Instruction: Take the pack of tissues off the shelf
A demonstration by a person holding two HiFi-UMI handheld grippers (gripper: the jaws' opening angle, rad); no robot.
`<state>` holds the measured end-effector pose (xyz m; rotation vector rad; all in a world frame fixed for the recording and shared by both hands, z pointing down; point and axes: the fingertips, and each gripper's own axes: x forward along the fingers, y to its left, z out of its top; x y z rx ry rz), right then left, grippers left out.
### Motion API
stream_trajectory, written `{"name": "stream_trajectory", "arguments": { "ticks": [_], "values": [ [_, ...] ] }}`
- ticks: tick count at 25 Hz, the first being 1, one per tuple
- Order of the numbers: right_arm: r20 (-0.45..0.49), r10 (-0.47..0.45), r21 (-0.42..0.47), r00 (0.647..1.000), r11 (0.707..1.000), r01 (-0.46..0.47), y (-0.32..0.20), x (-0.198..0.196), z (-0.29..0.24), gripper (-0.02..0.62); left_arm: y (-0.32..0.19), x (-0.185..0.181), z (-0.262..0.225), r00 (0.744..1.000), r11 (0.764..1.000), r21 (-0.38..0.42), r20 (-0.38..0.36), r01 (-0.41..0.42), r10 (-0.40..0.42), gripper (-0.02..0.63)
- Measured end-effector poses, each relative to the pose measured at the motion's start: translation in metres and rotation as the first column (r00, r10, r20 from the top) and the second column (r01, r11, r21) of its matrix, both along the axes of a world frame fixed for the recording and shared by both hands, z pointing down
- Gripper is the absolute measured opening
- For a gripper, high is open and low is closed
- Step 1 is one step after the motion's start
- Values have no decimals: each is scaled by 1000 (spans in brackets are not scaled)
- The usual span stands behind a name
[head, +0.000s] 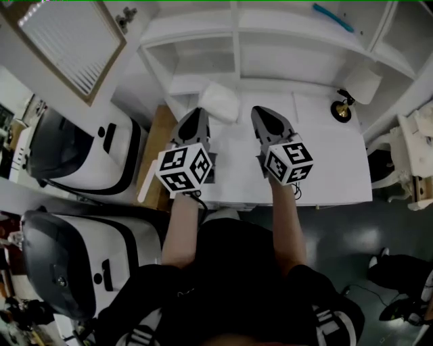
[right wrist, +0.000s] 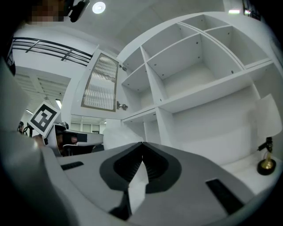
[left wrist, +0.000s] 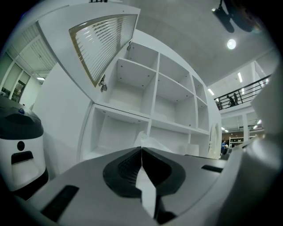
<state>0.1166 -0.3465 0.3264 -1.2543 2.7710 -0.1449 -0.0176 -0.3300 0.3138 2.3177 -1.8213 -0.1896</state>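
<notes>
The pack of tissues (head: 220, 101) is a white, soft packet lying at the mouth of the low shelf compartment, just beyond my left gripper (head: 197, 112). That gripper is shut with nothing in it, its tips a little short of the pack. In the left gripper view the pack (left wrist: 148, 142) rises right above the closed tips (left wrist: 141, 149). My right gripper (head: 261, 111) hovers over the white desk top to the right of the pack, also shut and empty. In the right gripper view the pack (right wrist: 116, 137) shows left of the closed tips (right wrist: 142, 143).
The white shelf unit (head: 237, 47) has bare compartments; a blue item (head: 333, 17) lies on an upper board. A small lamp with a brass base (head: 342, 111) stands at the right. A ribbed-glass cabinet door (head: 71, 44) hangs open at the left, above two white-and-black machines (head: 81, 159).
</notes>
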Motion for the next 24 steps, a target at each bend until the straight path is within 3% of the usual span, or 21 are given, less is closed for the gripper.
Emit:
{"name": "stream_trajectory", "arguments": {
  "ticks": [24],
  "values": [
    [-2, -23, -45, 1000, 999, 23, 13, -17, 22, 20, 15, -15, 19, 1000, 999, -36, -21, 6, -7, 14]
  ]
}}
